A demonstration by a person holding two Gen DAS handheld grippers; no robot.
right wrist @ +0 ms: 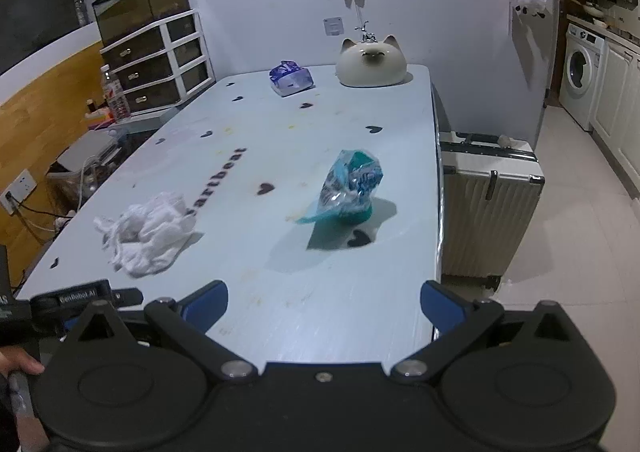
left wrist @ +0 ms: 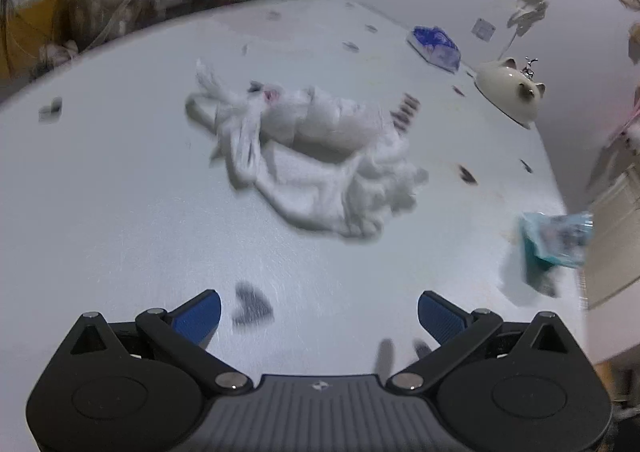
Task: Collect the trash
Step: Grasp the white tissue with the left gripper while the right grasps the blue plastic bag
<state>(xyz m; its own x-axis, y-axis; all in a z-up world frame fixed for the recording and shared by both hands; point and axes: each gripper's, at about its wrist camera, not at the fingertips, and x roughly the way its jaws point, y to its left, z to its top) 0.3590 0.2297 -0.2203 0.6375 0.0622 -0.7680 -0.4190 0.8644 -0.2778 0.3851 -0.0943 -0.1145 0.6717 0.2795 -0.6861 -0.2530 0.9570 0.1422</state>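
A crumpled white plastic bag [left wrist: 312,155] lies on the pale blue table [left wrist: 120,211], ahead of my left gripper [left wrist: 319,316], which is open and empty above the table. The same bag shows at the left in the right wrist view [right wrist: 148,230]. A teal and clear crumpled wrapper [right wrist: 350,183] stands mid-table ahead of my right gripper [right wrist: 324,304], which is open and empty near the table's front edge. The wrapper also shows at the right edge in the left wrist view [left wrist: 556,240].
A cat-shaped ceramic dish [right wrist: 370,61] and a blue tissue pack [right wrist: 290,77] sit at the table's far end. A white suitcase [right wrist: 490,203] stands right of the table. Drawers [right wrist: 156,63] stand at the far left. The left gripper's body [right wrist: 72,302] shows at lower left.
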